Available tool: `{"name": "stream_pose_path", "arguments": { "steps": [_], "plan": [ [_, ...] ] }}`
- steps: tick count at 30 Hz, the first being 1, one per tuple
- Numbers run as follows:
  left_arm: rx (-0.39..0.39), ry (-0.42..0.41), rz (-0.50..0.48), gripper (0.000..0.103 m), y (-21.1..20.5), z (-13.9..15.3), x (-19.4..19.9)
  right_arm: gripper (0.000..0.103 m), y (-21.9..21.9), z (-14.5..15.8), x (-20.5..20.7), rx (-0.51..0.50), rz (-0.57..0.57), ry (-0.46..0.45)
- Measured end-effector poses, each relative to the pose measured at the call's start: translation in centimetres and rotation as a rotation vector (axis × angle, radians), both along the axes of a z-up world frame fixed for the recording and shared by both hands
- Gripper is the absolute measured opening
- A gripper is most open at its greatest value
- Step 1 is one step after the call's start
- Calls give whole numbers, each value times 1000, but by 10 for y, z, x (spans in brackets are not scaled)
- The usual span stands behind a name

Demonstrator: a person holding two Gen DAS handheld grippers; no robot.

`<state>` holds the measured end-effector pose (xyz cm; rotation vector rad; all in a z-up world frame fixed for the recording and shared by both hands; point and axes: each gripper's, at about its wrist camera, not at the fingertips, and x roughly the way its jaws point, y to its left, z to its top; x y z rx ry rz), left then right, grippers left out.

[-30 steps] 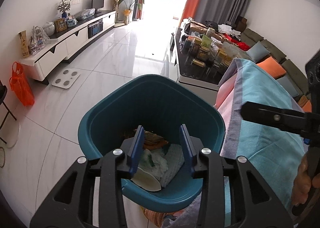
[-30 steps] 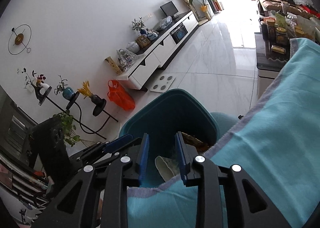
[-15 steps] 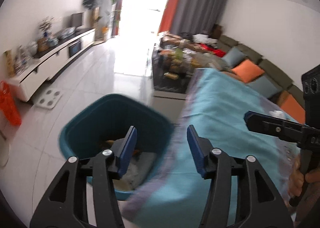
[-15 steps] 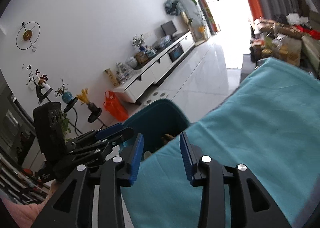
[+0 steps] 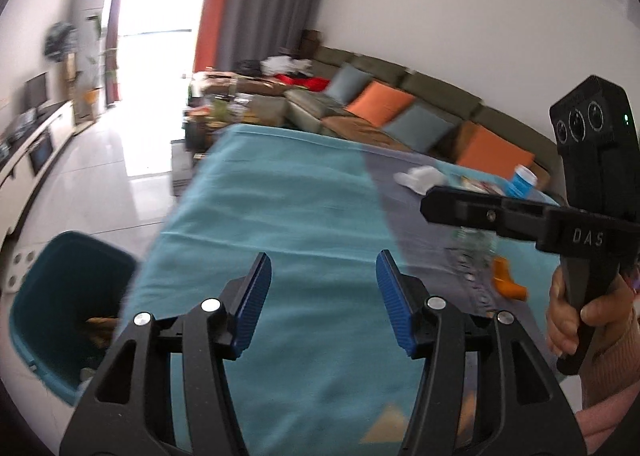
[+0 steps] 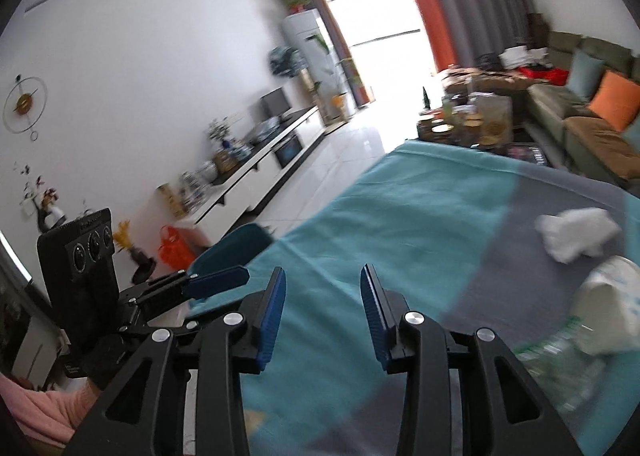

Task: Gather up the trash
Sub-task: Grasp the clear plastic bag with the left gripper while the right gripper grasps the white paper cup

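My left gripper point(image 5: 322, 298) is open and empty above the teal cloth point(image 5: 288, 208) on the table. My right gripper point(image 6: 322, 314) is open and empty over the same cloth point(image 6: 400, 216). The teal trash bin point(image 5: 60, 296) stands on the floor at the table's left edge, with trash inside; its rim shows in the right wrist view point(image 6: 232, 248). On the grey part of the cloth lie a crumpled white tissue point(image 6: 576, 232), a white cup point(image 6: 608, 312) and a clear plastic bottle point(image 6: 560, 368). The left wrist view also shows the tissue point(image 5: 420, 178), an orange piece point(image 5: 506, 280) and a blue-and-white container point(image 5: 522, 180).
A sofa with orange and grey cushions point(image 5: 380, 102) runs along the right wall. A cluttered coffee table point(image 6: 472, 120) stands beyond the table. A white TV cabinet point(image 6: 256, 168) lines the left wall, with an orange bag point(image 6: 174, 248) on the floor.
Both grippers have swung right, away from the bin and over the cloth. Both have opened wider. The tissue, cup and bottle have come into view.
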<state>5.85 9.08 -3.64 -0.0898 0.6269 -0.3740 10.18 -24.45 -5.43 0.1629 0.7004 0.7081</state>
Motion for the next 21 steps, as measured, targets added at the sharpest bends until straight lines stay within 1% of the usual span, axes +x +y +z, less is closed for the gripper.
{"name": "stream_pose_path", "arguments": {
  "steps": [1,3,11,15,21],
  "plan": [
    [4,3,-19,54,-10,-1,2,37,-4,1,-2,0,-19,-1],
    [8,12,-70,54,-30,-4,4,37,-27,-3,-6,5,-67,5],
    [35,50,-193,54,-89,-15,19,37,-106,-18,-17,19,-270,35],
    [41,62,-239,54,-107,-16,25,37,-135,-29,-19,34,-342,55],
    [46,78,-295,54,-135,-17,41,37,-161,-37,-13,43,-407,73]
  ]
}}
